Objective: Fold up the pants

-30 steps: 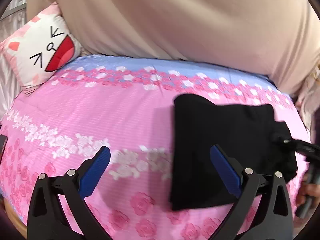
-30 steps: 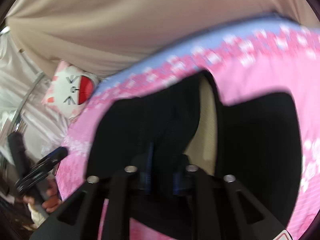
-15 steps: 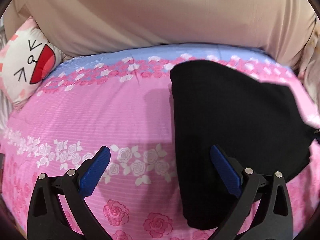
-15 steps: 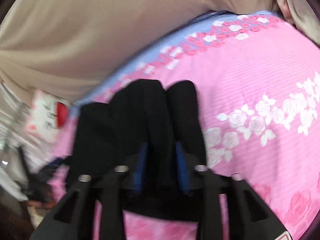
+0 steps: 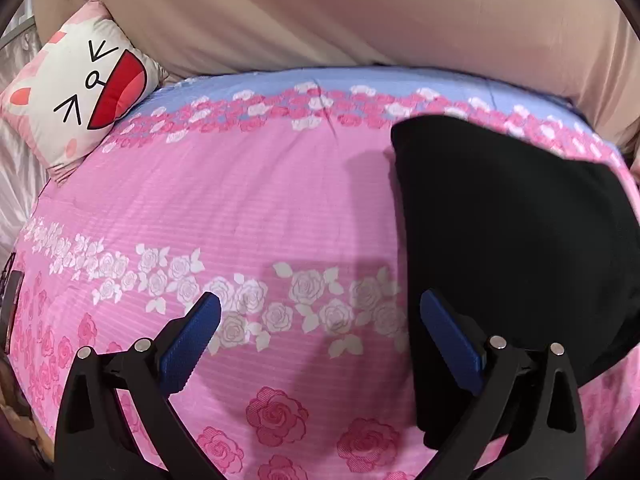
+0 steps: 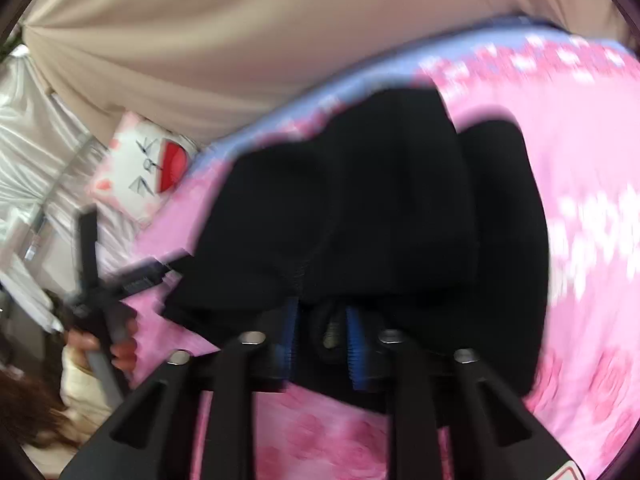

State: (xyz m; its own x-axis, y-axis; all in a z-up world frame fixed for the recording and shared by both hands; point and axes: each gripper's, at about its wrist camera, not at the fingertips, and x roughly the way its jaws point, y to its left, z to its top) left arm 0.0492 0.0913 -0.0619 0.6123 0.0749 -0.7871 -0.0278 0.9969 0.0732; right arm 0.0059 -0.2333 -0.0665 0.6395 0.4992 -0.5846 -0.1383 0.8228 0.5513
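Black pants (image 5: pixel 520 248) lie folded on the pink floral bed (image 5: pixel 240 208), one edge bunched in the right tongs (image 6: pixel 320 340)
Right tongs have just been closing and pinch that fabric; left tongs (image 5: pixel 320 344) spread, empty, just beside the stack. Lay the edge flush, smooth, then release. No containers in view

Bed (image 5: pixel 248 200) is carrying folded black pants (image 5: pixel 520 240) at 3 o'clock; cat pillow (image 5: pixel 80 96) is lying at 10 o'clock.
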